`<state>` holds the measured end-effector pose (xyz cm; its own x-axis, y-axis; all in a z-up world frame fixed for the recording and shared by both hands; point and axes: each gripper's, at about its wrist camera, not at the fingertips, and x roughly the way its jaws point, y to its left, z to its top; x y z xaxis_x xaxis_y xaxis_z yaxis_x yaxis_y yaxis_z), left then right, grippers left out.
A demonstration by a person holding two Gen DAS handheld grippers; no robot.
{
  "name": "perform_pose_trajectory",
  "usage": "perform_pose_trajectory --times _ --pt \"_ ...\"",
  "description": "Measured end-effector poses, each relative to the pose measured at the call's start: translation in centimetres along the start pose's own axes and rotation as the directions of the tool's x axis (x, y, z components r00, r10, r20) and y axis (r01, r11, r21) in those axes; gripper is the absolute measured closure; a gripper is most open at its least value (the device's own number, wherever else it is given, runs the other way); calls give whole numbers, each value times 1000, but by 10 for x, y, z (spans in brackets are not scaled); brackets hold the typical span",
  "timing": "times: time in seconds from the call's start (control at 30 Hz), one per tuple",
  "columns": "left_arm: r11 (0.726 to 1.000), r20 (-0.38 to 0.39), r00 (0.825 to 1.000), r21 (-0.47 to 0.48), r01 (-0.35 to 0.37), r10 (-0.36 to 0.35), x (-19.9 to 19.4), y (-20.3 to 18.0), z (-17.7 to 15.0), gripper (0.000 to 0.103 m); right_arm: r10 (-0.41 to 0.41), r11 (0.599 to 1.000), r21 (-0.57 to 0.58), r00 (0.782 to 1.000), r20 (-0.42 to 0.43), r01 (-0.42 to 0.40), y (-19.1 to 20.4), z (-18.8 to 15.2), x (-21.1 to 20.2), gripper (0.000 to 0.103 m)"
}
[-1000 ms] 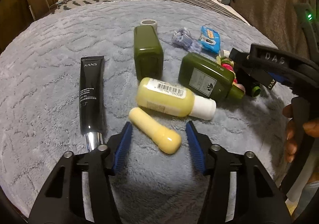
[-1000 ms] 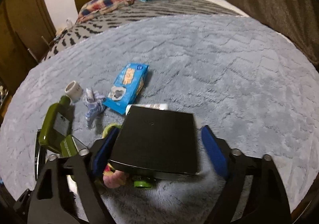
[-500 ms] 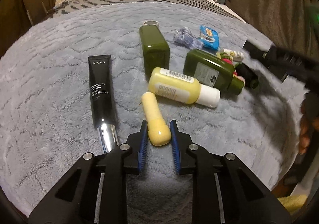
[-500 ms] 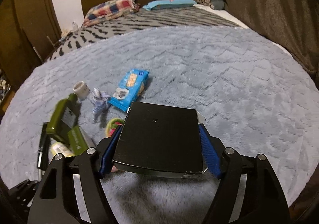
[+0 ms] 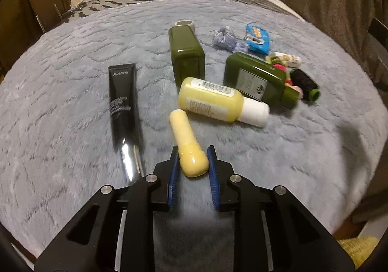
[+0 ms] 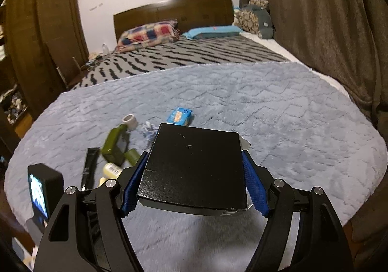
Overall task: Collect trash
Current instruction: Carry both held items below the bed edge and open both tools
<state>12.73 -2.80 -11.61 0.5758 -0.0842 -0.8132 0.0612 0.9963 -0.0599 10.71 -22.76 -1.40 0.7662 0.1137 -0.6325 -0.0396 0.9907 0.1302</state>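
The left tongs [image 5: 192, 163] point steeply down at the grey blanket [image 5: 60, 107], their blue pads pressed on either side of the cap end of a small yellow tube [image 5: 188, 143], the jaws having just closed on it. The right tongs [image 6: 194, 175] are raised above the same blanket, jaws set wide and clamped on the two sides of a flat black box [image 6: 194, 165].

Two green bottles [image 5: 186, 52] [image 5: 257, 77], two yellow [image 5: 213, 100] [image 5: 186, 141]

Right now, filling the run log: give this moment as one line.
left gripper: shut on small pale-yellow plastic tube | right gripper: shut on flat black cardboard box, above grey fleece blanket
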Motion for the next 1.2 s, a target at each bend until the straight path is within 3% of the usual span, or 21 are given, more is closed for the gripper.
perform_pose_trajectory --times 0.2,0.33,0.47,0.6,0.77,0.93,1.2 --pt "997 84 994 57 58 -62 -59 -5 -30 82 -13 998 -57 999 45 16 9 -23 -47 28" --pt "989 169 979 112 96 -114 -112 -10 -64 82 9 997 -76 998 54 -5 14 -56 -75 28" --pt "986 208 967 104 127 -147 -141 -8 -96 82 58 997 -60 998 40 -55 13 -94 -91 28" --pt "984 199 965 90 154 -170 -146 -8 -124 82 72 997 -36 997 -17 -73 9 -133 -93 28" --pt "977 121 972 92 190 -201 -129 -13 -158 82 81 993 -68 985 -153 -93 14 -173 -70 28" --pt "975 -1 978 83 206 -207 -94 -14 -181 82 121 991 -23 948 -294 -133 14 -213 -41 28" --pt "964 -191 952 69 258 -241 -29 -19 -214 82 150 988 28 882 -446 -154 17 -252 6 28"
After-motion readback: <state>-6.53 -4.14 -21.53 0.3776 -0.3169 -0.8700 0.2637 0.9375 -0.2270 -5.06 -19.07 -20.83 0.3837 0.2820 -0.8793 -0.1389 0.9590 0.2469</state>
